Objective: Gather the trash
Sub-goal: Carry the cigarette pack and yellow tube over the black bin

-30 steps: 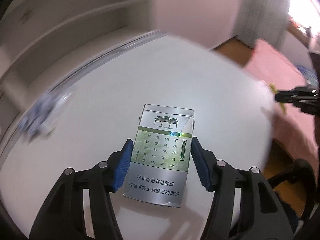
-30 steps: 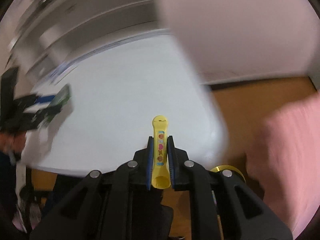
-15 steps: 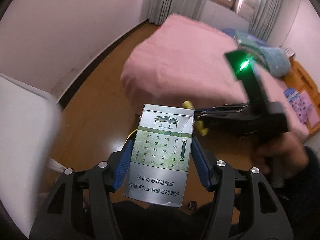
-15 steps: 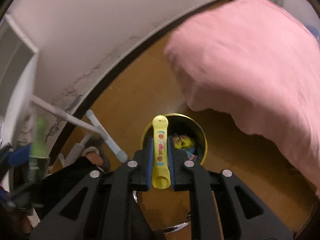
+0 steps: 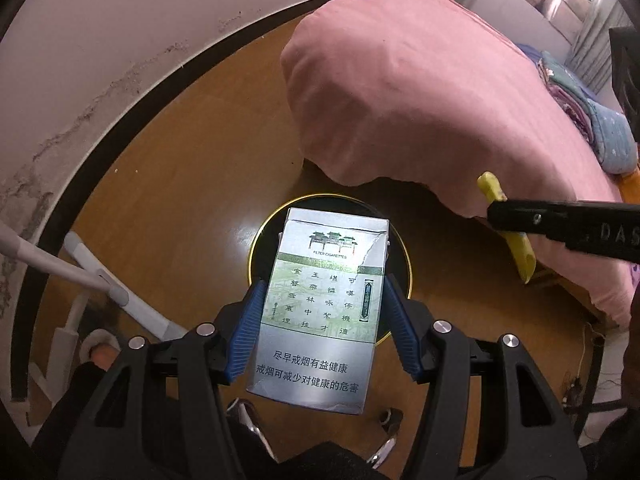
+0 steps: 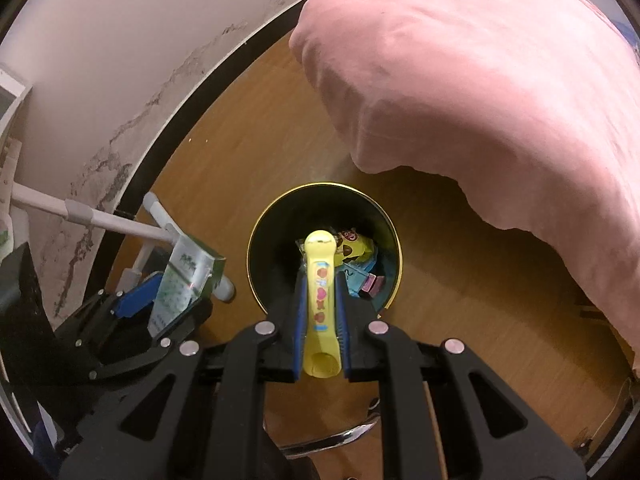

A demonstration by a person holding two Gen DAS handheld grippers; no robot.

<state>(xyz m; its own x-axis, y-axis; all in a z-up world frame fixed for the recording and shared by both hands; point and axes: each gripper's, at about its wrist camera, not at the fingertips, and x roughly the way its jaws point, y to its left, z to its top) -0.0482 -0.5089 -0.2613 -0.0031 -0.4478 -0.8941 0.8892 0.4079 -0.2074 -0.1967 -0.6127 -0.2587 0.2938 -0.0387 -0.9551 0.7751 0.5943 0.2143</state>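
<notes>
Left wrist view: the left hand-held gripper point(image 5: 322, 330) pinches a cigarette pack point(image 5: 320, 304) above the bin point(image 5: 404, 256); released off-centre, it could clip the rim.

Right wrist view: the right hand-held gripper point(image 6: 319, 300) clamps a yellow tube point(image 6: 320, 300) over the bin point(image 6: 260, 240); both dropping together might collide.

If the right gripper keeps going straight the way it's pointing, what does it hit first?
Probably the open bin: the right gripper, shut on the yellow tube, points into its mouth, toward the wrappers inside. Depth is uncertain.

Both wrist cams down, share bin point(image 6: 256, 236).
</notes>
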